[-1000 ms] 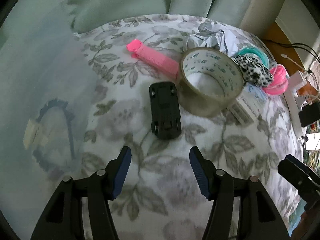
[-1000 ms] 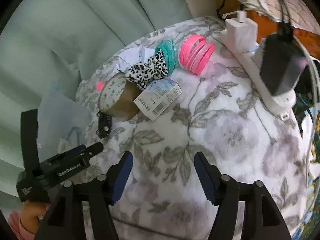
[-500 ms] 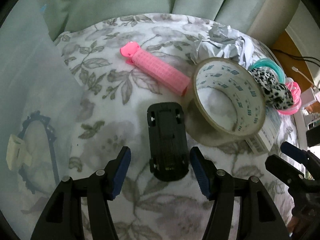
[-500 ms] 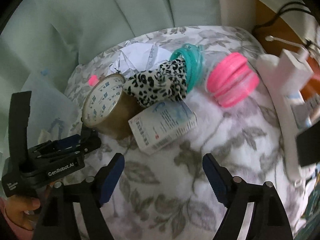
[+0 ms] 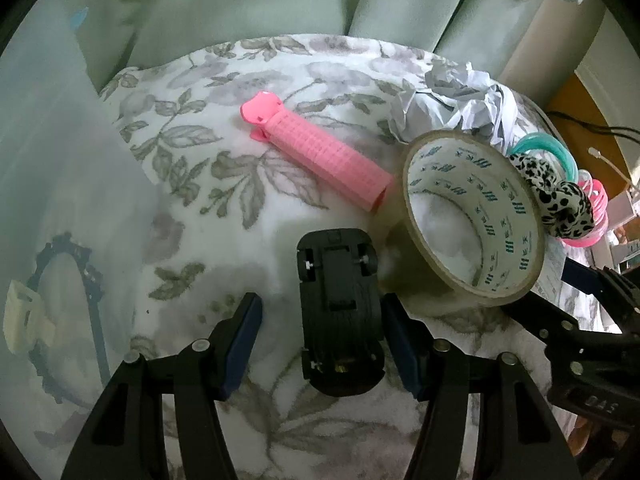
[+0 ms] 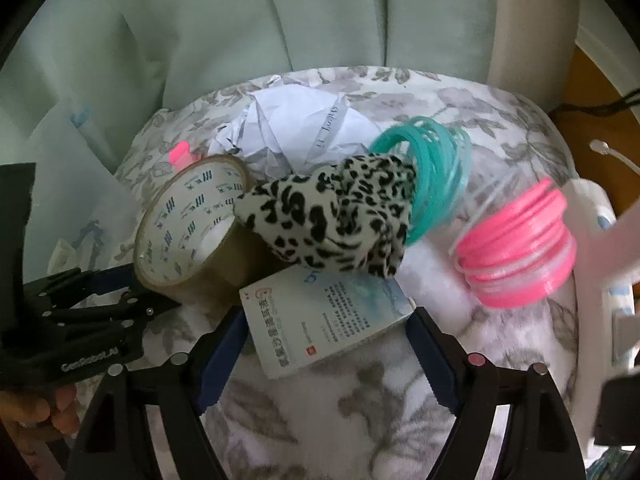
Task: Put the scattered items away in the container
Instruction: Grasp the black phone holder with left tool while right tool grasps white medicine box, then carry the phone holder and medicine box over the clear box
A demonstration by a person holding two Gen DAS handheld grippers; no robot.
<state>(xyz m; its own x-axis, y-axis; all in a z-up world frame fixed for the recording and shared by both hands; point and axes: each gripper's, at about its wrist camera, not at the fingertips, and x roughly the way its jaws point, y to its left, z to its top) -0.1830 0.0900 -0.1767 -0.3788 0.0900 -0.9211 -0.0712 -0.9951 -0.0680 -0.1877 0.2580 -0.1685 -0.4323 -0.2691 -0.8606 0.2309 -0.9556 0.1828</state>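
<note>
Step in hand: pre-grasp. Left gripper (image 5: 320, 320), released, straddles the upturned toy car (image 5: 340, 320) at lower centre. Right gripper (image 6: 326, 344), released, straddles the box (image 6: 324, 320). Next: clench both, carry to the translucent container (image 5: 60, 240) at left.

Two wrist fisheyes, both aimed steeply down at the floral cloth (image 5: 304, 80) from close above. Left view sits low over the upturned toy car (image 5: 340, 312), facing the green curtain (image 5: 248, 0) at the far side, with the translucent container (image 5: 48, 280) at its left edge. Right view hangs further right, over the small box (image 6: 324, 320), facing the same curtain. Shared between them: tape roll (image 5: 472, 224), crumpled paper (image 6: 296, 128), leopard-print cloth (image 6: 332, 220), teal and pink rings.
</note>
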